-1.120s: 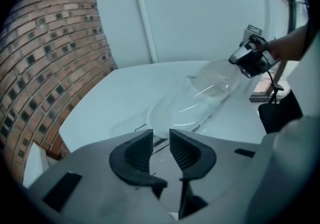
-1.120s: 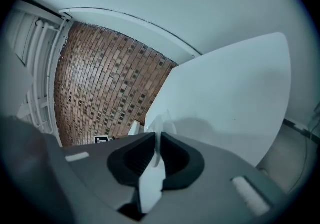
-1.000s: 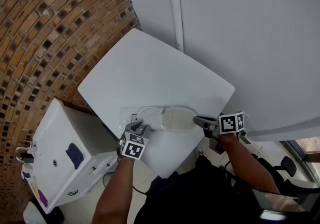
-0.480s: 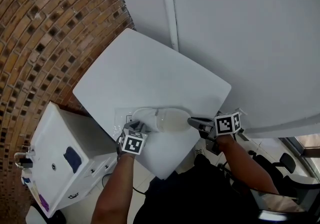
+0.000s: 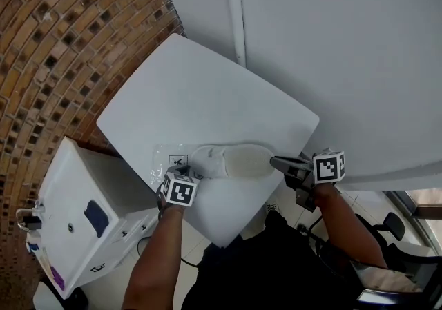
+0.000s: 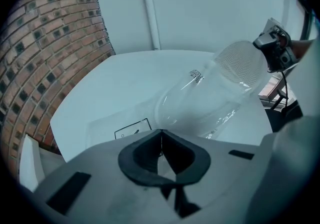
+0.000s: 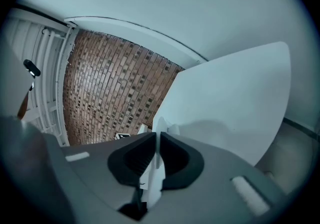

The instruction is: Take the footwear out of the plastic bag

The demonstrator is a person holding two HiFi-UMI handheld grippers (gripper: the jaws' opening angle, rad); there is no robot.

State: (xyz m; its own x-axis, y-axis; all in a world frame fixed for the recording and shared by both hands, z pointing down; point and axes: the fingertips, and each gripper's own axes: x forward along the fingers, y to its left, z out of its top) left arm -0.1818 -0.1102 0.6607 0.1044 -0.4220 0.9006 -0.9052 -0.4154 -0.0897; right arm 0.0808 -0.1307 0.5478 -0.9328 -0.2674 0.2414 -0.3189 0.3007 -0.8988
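While each gripper has hold of one end of the load, step in hand: pulling the footwear and bag apart lengthwise. Extraction is judged to be under way but not complete.
Footwear: a white slipper-like shoe (image 5: 231, 161) lies on the near part of the white table (image 5: 207, 88), between the two grippers. Much of its length is inside the clear film, and its ribbed sole is turned toward the left gripper view.
Plastic bag: the transparent plastic bag (image 5: 168, 161) carries a small printed label (image 6: 132, 129). Its flat end is spread on the table just beside the left gripper.
Left gripper: the left gripper (image 5: 178, 176) has its jaws pressed fully together on the bag's flat film end, pinning it.
Right gripper: the right gripper (image 5: 276, 162) has its jaws narrow and clamped on a white opaque edge of the footwear, at the end away from the left gripper. It is unclear whether a layer of film is caught there too.
Next move calls for: the left grip stays fixed as an anchor while the right draws the shoe straight away from it, low over the table.
Caution: a skewed pull would probably drag the bag along or snag the sole in the film. If film is trapped with the shoe, a regrip is needed.
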